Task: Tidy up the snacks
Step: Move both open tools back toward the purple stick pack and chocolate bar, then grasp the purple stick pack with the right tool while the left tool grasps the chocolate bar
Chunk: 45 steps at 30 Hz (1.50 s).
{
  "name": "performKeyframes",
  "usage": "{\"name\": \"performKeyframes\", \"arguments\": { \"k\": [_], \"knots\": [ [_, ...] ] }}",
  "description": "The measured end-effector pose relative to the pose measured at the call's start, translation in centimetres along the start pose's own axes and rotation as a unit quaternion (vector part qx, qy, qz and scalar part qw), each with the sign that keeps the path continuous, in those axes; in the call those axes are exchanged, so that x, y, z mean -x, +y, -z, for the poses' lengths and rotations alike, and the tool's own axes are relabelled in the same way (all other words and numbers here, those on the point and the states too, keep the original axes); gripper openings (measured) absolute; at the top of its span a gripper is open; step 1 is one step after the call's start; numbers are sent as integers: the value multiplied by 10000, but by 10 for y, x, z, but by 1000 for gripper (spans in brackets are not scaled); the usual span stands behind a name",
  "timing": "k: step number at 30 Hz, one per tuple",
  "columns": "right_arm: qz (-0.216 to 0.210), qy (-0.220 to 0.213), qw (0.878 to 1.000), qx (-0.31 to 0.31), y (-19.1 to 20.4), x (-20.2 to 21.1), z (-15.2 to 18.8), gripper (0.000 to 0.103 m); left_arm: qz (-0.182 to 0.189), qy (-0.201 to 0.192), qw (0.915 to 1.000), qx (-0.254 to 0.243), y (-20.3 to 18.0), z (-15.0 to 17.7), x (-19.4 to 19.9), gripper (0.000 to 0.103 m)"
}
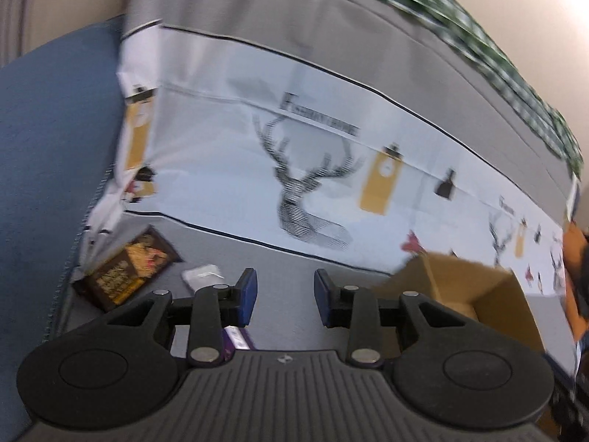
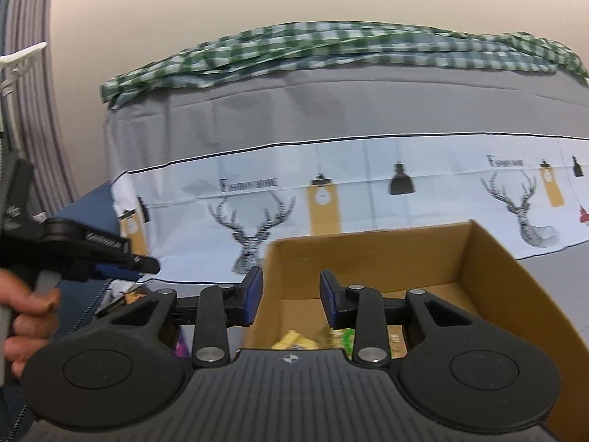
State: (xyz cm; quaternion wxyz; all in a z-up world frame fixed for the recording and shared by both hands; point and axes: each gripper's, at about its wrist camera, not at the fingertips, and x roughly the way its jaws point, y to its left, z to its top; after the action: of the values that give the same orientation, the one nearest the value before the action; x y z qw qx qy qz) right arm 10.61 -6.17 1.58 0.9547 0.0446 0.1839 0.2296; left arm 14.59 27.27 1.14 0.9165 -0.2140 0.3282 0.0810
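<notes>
While a few snacks (image 2: pixel 294 339) already lie in the cardboard box (image 2: pixel 489 276), a dark snack packet (image 1: pixel 125 269) waits on the grey cover at ten o'clock from the left tool (image 1: pixel 283 294). Both this and the right tool (image 2: pixel 291 298) are spread, holding nothing. Flat packet may slip if pinched only at the edge.

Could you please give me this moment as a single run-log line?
left gripper: open, empty, near dark snack packet | right gripper: open, empty, over cardboard box | box: holds snack packets
</notes>
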Motion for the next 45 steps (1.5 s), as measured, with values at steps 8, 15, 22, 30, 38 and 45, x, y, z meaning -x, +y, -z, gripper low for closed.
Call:
{"name": "performKeyframes", "arguments": {
  "k": [8, 15, 22, 30, 38, 45],
  "knots": [
    [-410, 121, 9990, 159, 40, -9, 7, 35, -262, 131, 9983, 503, 36, -11, -7, 38],
    [-653, 212, 9973, 268, 64, -16, 13, 36, -218, 146, 9984, 499, 37, -10, -9, 38],
    [-778, 213, 9962, 342, 79, -16, 18, 36, -228, 135, 9977, 629, 51, -14, -9, 38],
    [-902, 362, 9947, 327, 97, -26, 30, 36, -473, -27, 9939, 994, 90, -26, -4, 38],
    [-678, 1005, 9921, 330, 140, -84, 50, 47, -1158, 273, 9929, -90, 67, -16, -38, 60],
    [-298, 1478, 9882, 267, 141, -143, 74, 61, -1721, 328, 9786, -1077, 45, 3, -75, 85]
  ]
}}
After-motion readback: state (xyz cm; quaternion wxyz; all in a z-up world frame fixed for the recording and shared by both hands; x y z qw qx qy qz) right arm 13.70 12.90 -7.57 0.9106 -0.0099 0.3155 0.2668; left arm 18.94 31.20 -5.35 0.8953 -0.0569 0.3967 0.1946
